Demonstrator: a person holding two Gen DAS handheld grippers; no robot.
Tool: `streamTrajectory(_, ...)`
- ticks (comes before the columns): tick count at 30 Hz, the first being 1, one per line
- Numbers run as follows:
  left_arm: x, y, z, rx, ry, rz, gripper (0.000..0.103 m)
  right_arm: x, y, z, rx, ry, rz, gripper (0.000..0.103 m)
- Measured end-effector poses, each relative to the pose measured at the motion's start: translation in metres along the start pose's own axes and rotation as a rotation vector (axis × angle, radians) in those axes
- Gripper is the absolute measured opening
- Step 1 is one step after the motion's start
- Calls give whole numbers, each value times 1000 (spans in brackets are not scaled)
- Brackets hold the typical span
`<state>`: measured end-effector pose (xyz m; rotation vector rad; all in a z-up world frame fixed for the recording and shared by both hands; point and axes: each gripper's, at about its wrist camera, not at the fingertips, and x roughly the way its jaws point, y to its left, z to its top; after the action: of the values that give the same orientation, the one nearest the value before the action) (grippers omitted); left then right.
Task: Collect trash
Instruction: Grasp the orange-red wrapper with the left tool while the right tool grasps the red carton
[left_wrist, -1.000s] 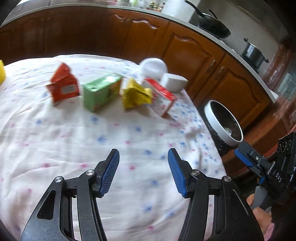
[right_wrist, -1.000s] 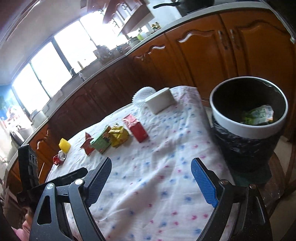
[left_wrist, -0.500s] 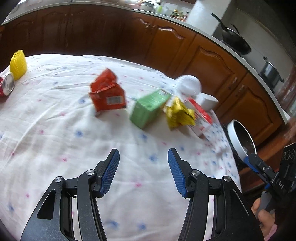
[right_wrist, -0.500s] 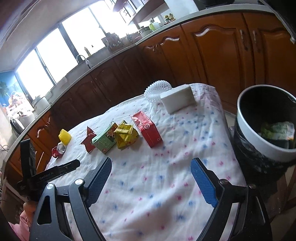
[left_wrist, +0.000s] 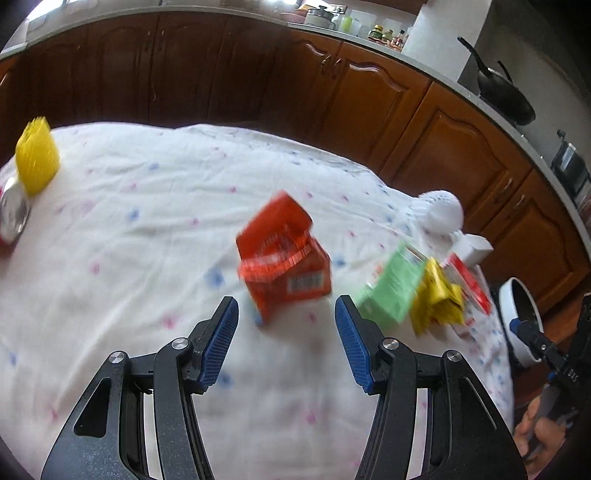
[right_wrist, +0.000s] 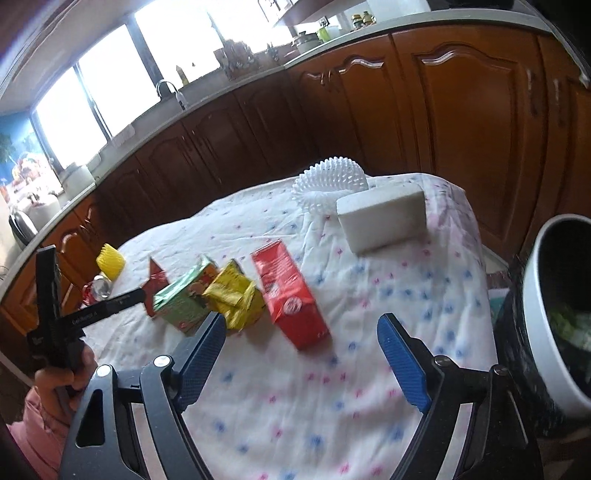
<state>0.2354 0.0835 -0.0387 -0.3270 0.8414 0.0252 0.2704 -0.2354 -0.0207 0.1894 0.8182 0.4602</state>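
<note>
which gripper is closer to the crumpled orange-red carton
Left. The left gripper is open right in front of the crumpled orange-red carton. The right gripper is open farther away, facing the tall red carton near the bin.

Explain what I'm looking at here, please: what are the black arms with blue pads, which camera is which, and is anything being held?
There is no robot arm. A person holds a handheld gripper in each hand, and a fisheye camera on each looks forward along its two blue-padded jaws.

In the left wrist view, the left gripper is open and empty, aimed at a crumpled orange carton just ahead. A green carton and a yellow wrapper lie to its right.

In the right wrist view, the right gripper is also open and empty, with a red carton in front. A white box and a spiky white ball sit farther back on the dotted tablecloth. The trash bin stands at the table's right edge, with some trash already inside.
</note>
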Motion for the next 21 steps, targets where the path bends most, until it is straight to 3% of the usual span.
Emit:
streamTrajectory(4, 17, -1, 14, 62, 1, 21, 55, 21, -3, 10, -23, 30, -11, 79)
streamTrajectory(8, 32, -6, 15, 122, 18, 33, 52, 41, -7, 13, -18, 66, 5, 67)
streamTrajectory(9, 36, -8, 15, 141, 23, 39, 47, 42, -7, 14, -16, 67, 14, 60)
streamTrajectory(10, 38, -10, 14, 152, 28, 42, 29, 43, -6, 14, -18, 64, 27, 54)
streamTrajectory(11, 41, -12, 13, 165, 43, 40, 18, 42, -4, 14, -23, 60, 39, 38)
streamTrajectory(15, 36, -19, 9, 193, 22, 39, 16, 32, 6, 10, -54, 47, 21, 35)
streamTrajectory(21, 6, -21, 8, 157, -33, 28, 12, 9, -6, -2, 5, 27, 31, 34)
